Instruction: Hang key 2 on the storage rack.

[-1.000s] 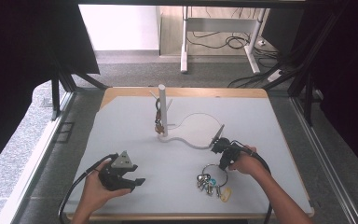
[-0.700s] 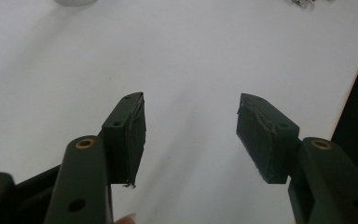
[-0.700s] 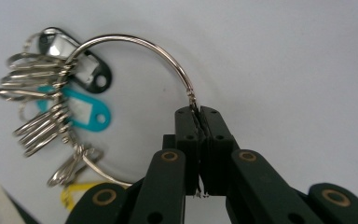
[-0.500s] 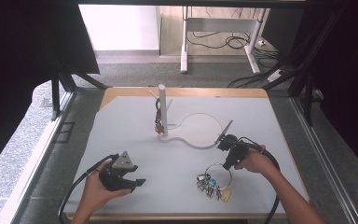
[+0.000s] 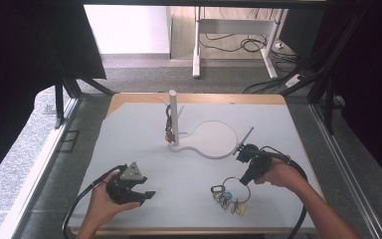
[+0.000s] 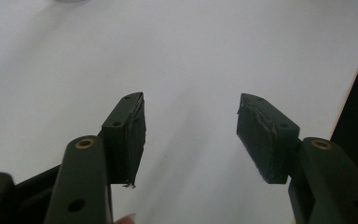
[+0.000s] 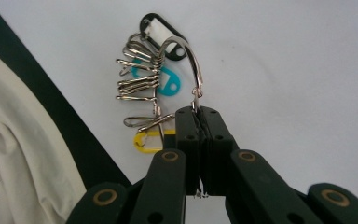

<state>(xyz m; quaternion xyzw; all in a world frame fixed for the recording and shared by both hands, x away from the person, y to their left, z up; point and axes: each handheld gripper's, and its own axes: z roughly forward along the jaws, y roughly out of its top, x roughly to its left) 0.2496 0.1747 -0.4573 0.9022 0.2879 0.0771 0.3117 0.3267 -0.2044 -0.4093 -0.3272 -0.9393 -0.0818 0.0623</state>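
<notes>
The right gripper [image 7: 198, 112] rises from the bottom of its view with its two black jaws pressed together on the thin metal of a large key ring [image 7: 189, 65]. The ring arches up and to the left from the pinch point. A row of small silver clips [image 7: 137, 74] is threaded on it, stacked one over another. Among them hang three tags: a black one with a white label [image 7: 162, 31] at the top, a turquoise one [image 7: 168, 82] in the middle, and a yellow one [image 7: 150, 139] lowest, just left of the jaws. Behind lies the pale tabletop [image 7: 284, 70]. Its dark edge [image 7: 42, 102] slants across the left side, with cream cloth [image 7: 18, 154] beyond it.
</notes>
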